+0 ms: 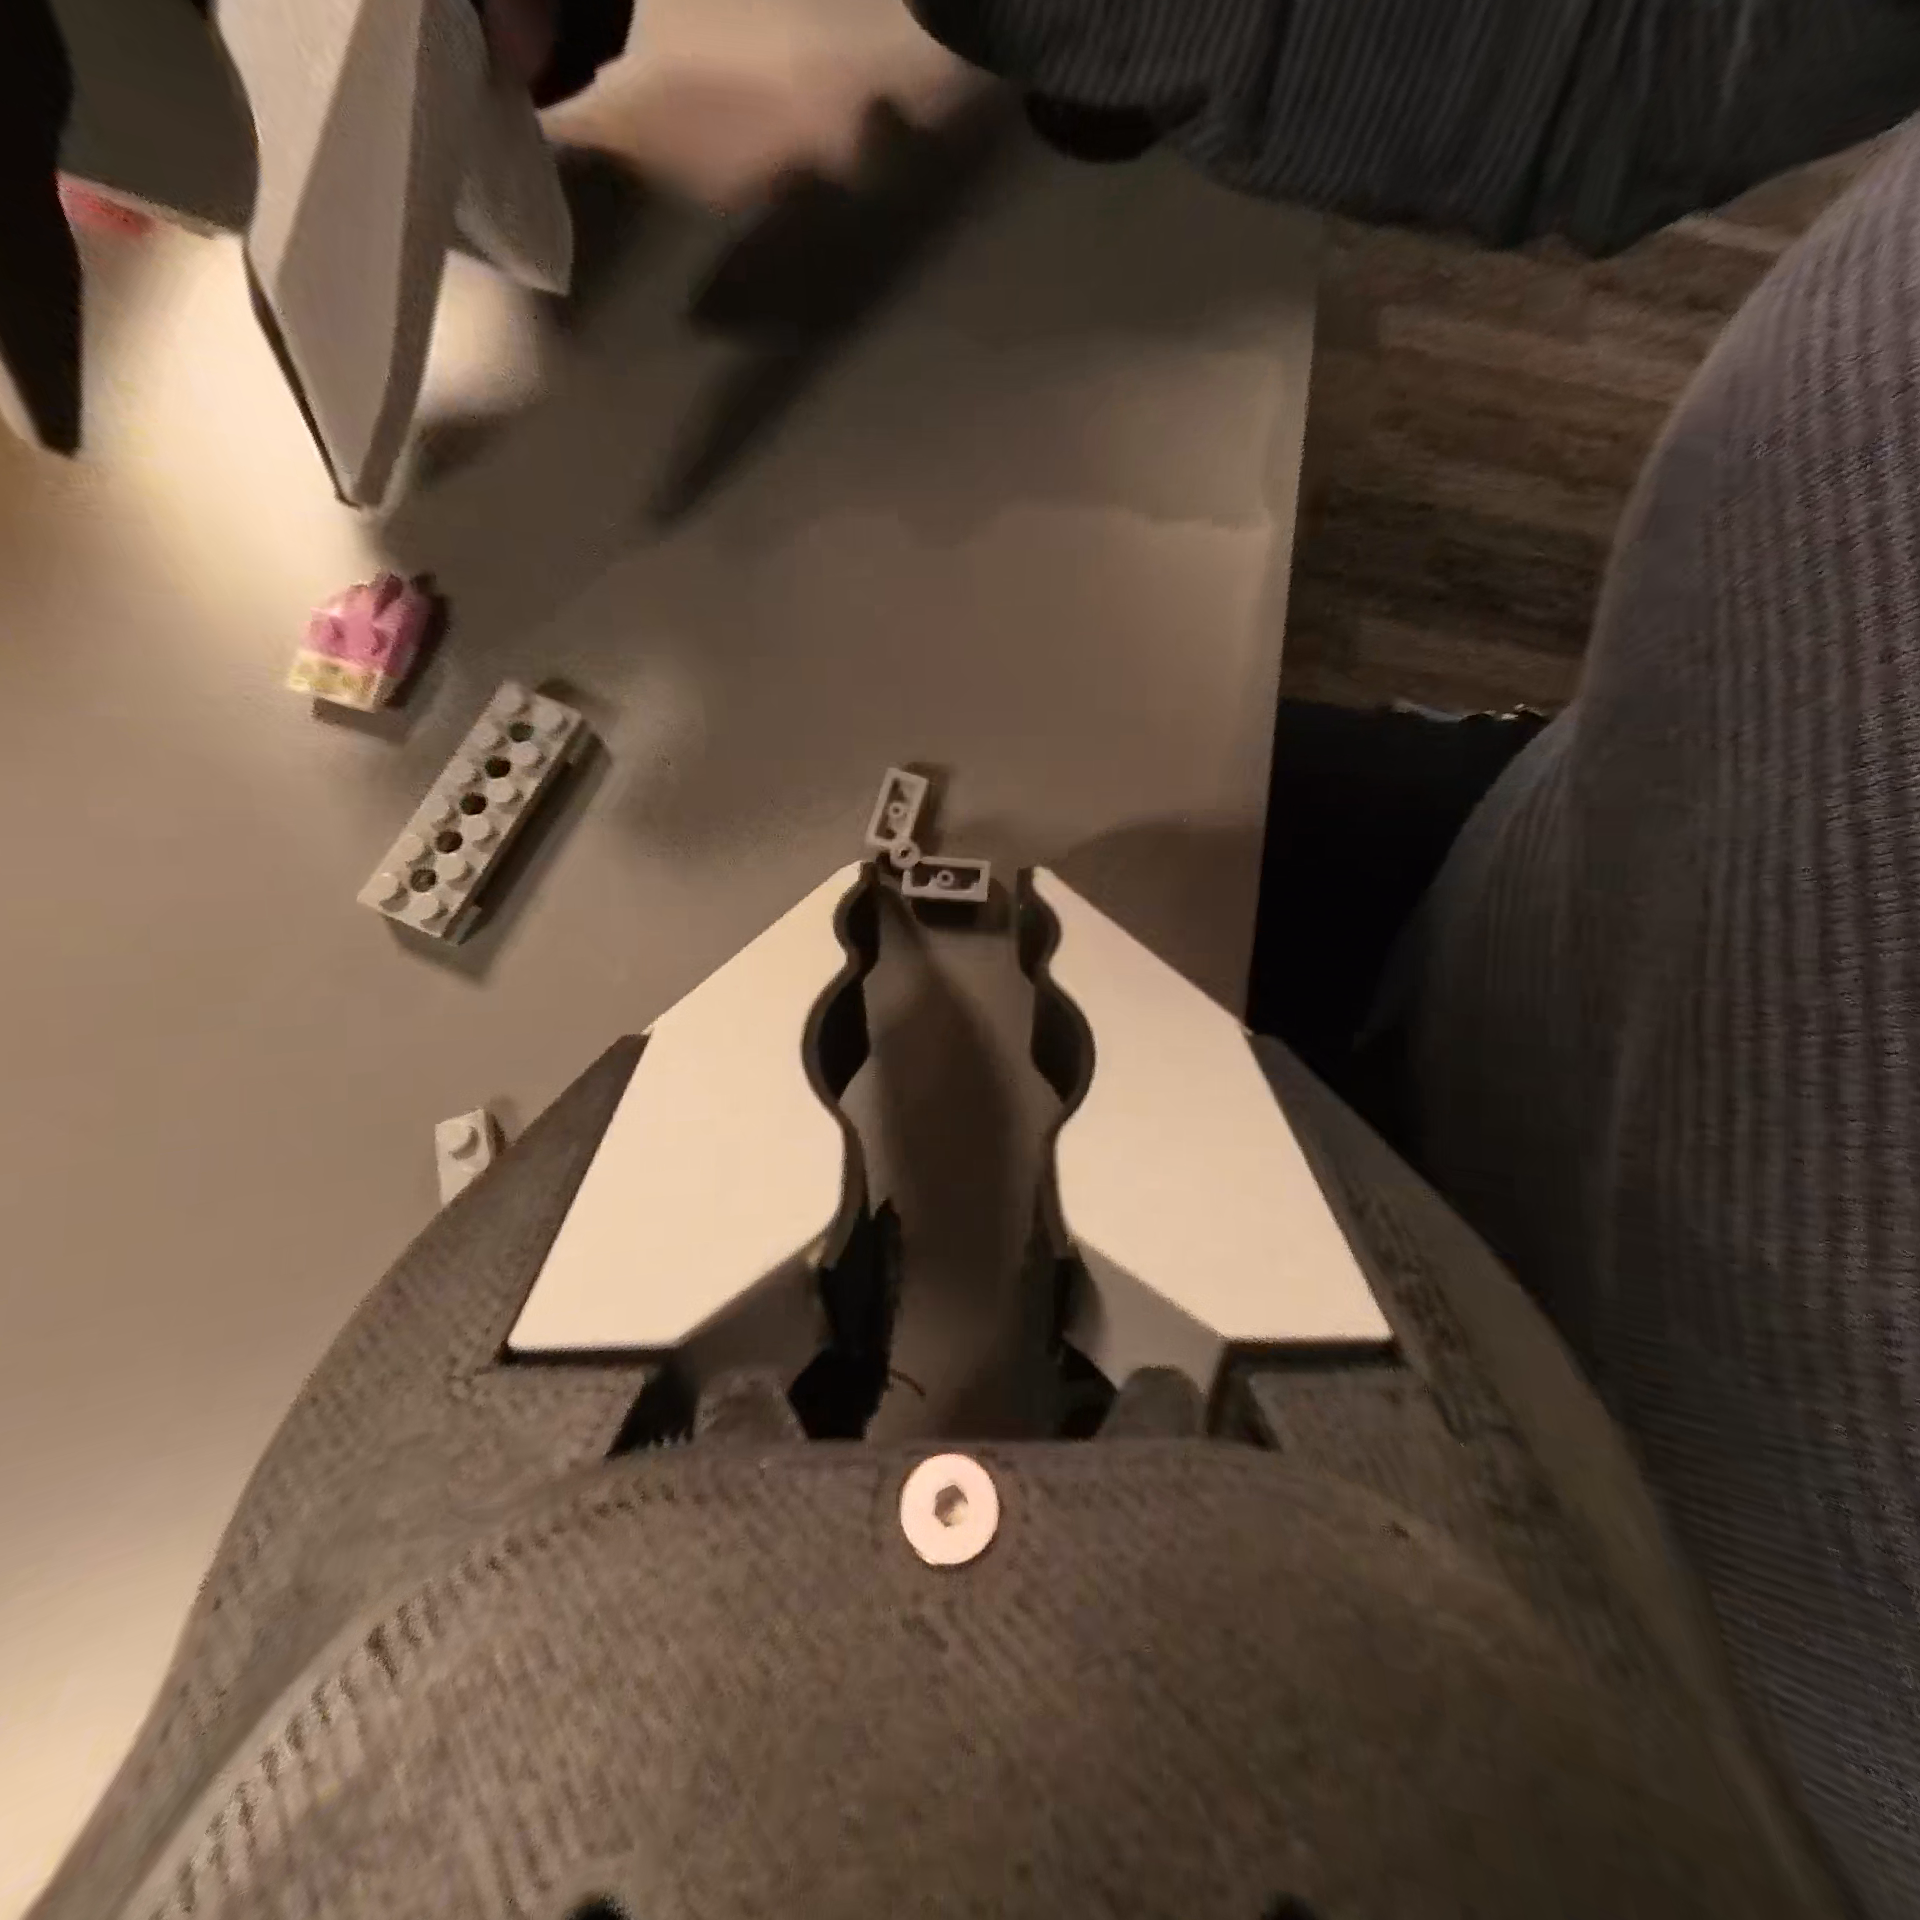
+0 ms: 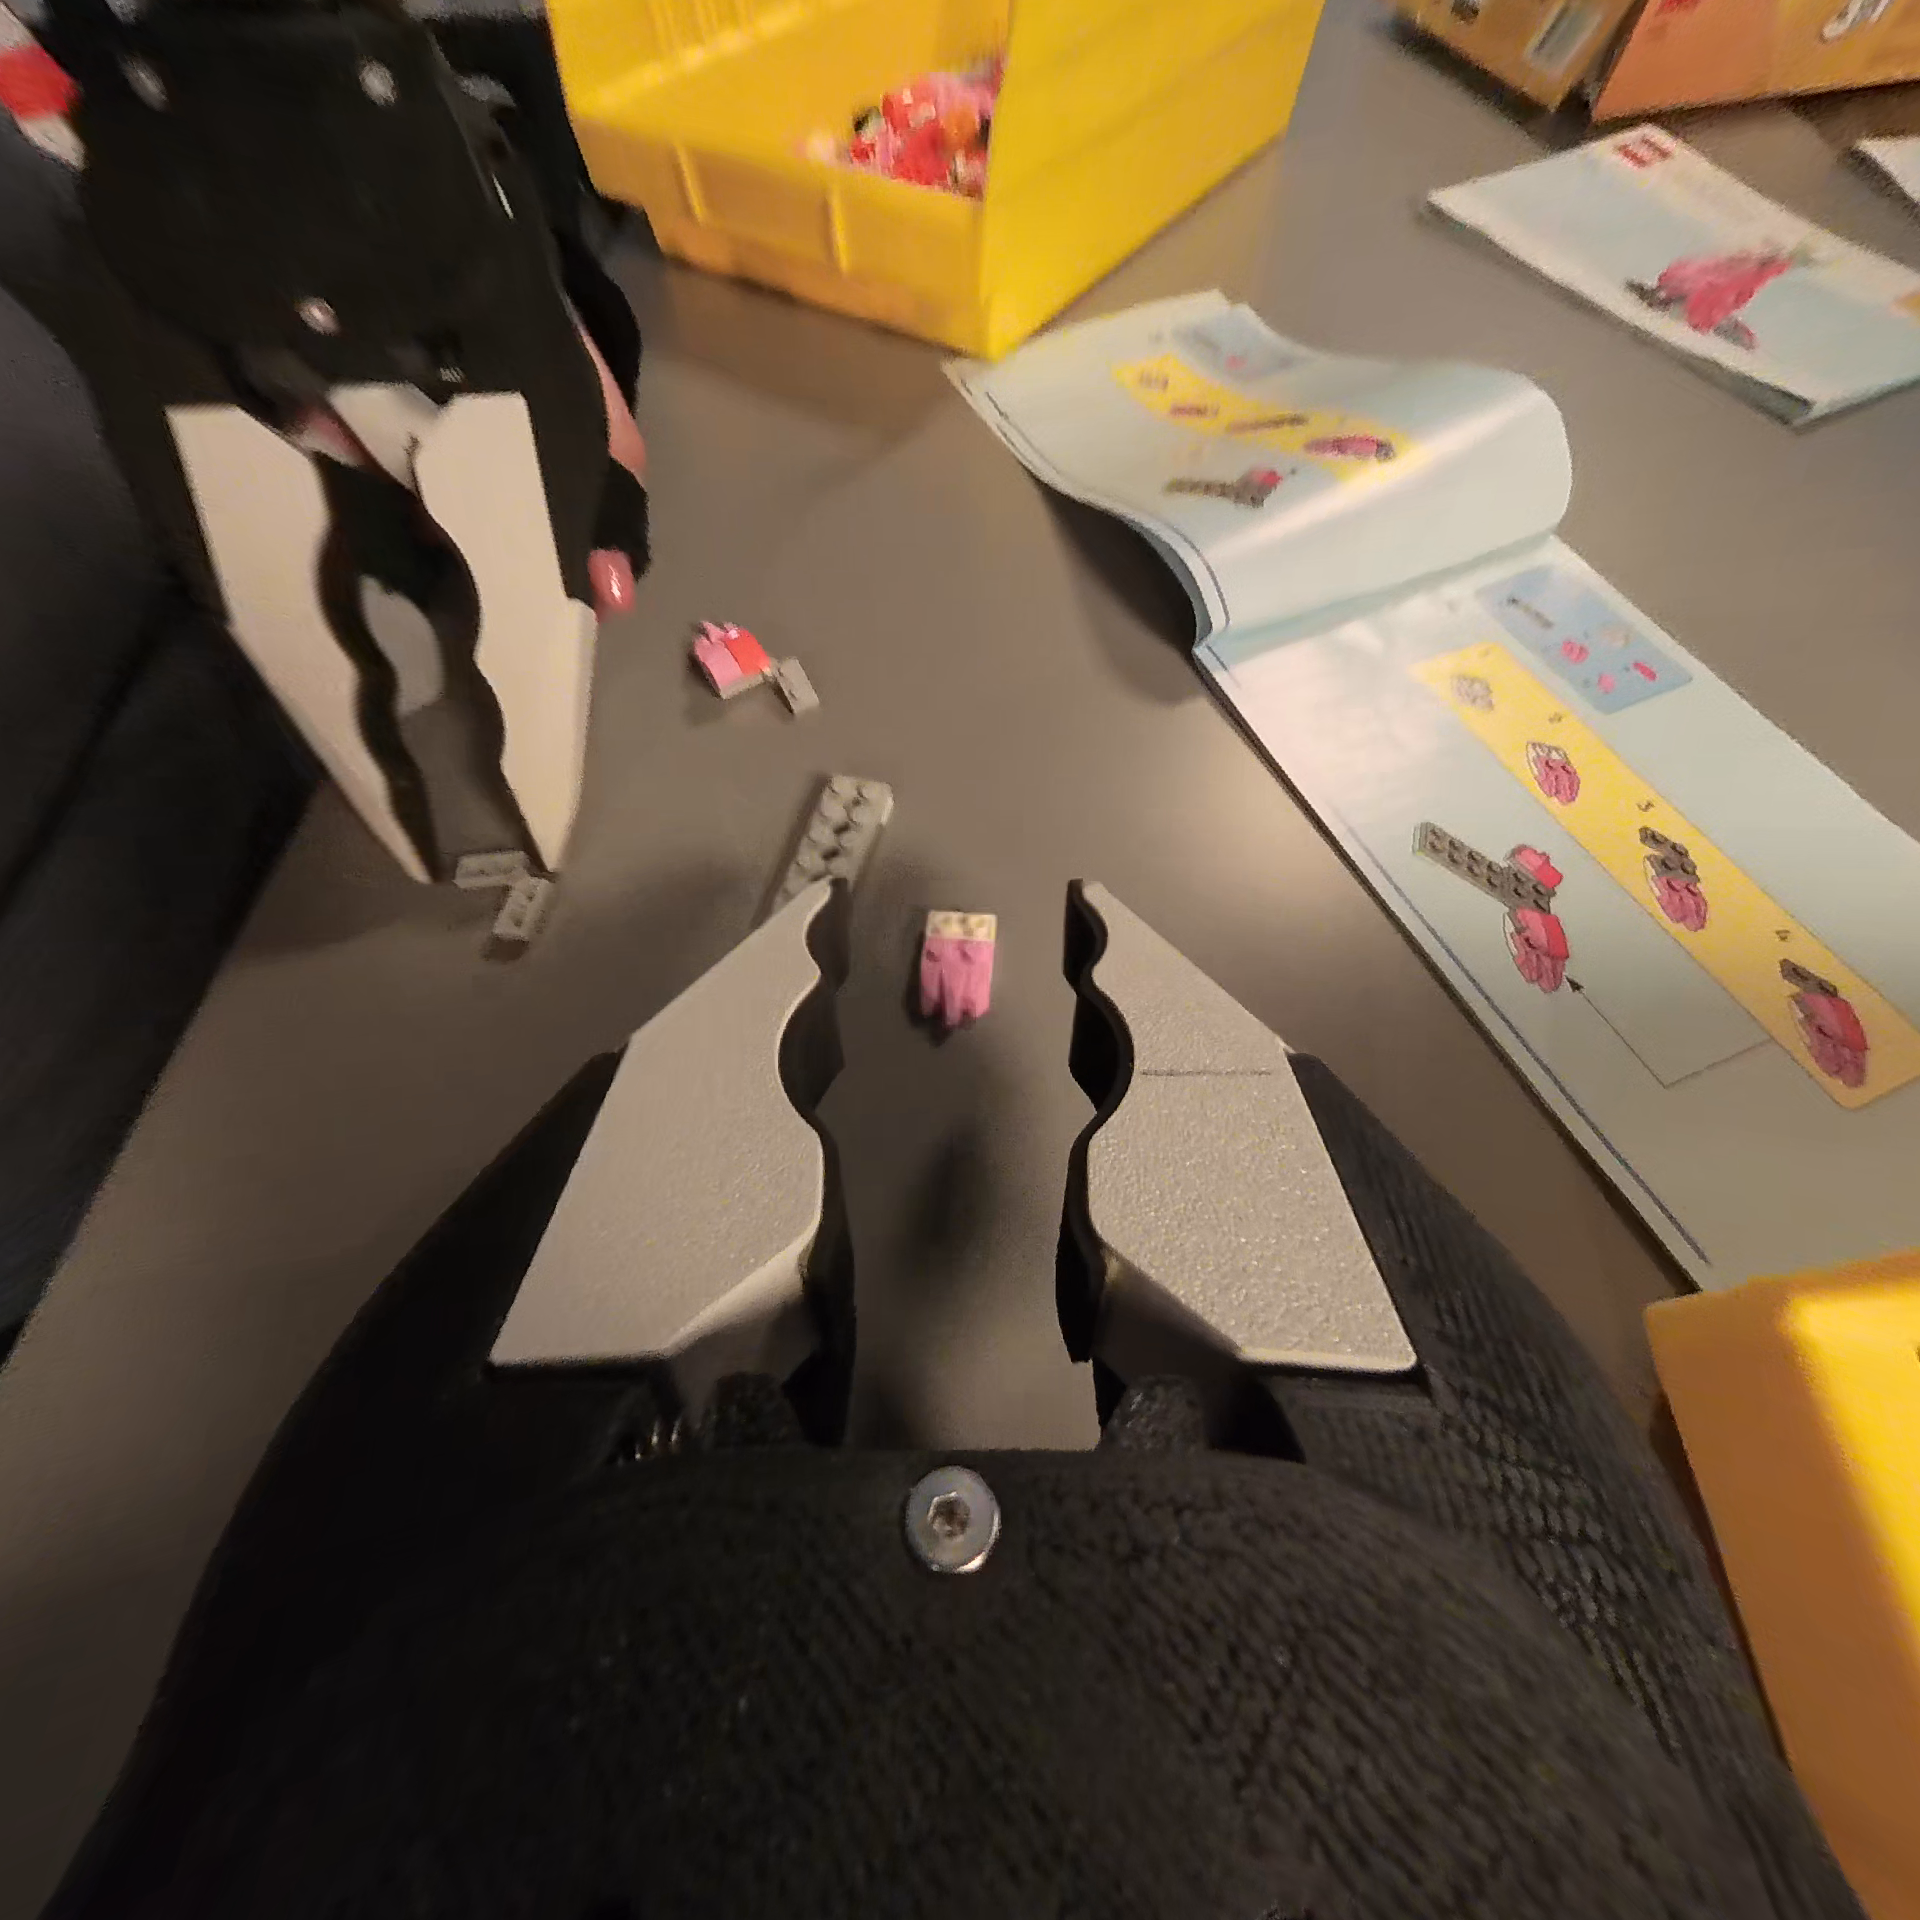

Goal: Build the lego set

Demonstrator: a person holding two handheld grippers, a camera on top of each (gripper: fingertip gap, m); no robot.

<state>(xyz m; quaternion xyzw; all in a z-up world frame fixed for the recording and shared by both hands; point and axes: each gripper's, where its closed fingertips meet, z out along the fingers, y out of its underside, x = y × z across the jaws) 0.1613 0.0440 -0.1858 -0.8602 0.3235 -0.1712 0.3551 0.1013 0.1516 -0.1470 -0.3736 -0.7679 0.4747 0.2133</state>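
My left gripper (image 1: 951,875) is low over the grey table (image 1: 935,571) with its jaws part open. A small grey hinged piece (image 1: 914,847), two little plates joined at a pivot, lies at its tips. One plate sits between the fingertips, with a gap to the right finger. It shows the same way in the right wrist view (image 2: 509,883), under the left gripper (image 2: 488,857). My right gripper (image 2: 956,899) is open. A pink piece with a cream end (image 2: 958,971) lies on the table between its fingers, untouched; it also shows in the left wrist view (image 1: 358,649).
A long grey plate with holes (image 1: 483,810) (image 2: 831,836) lies between the grippers. A pink-red piece with a grey part (image 2: 743,660) lies farther off. A yellow bin of bricks (image 2: 935,156), an open booklet (image 2: 1403,623) and a yellow box (image 2: 1808,1558) stand around. The table edge (image 1: 1283,623) is to the left gripper's right.
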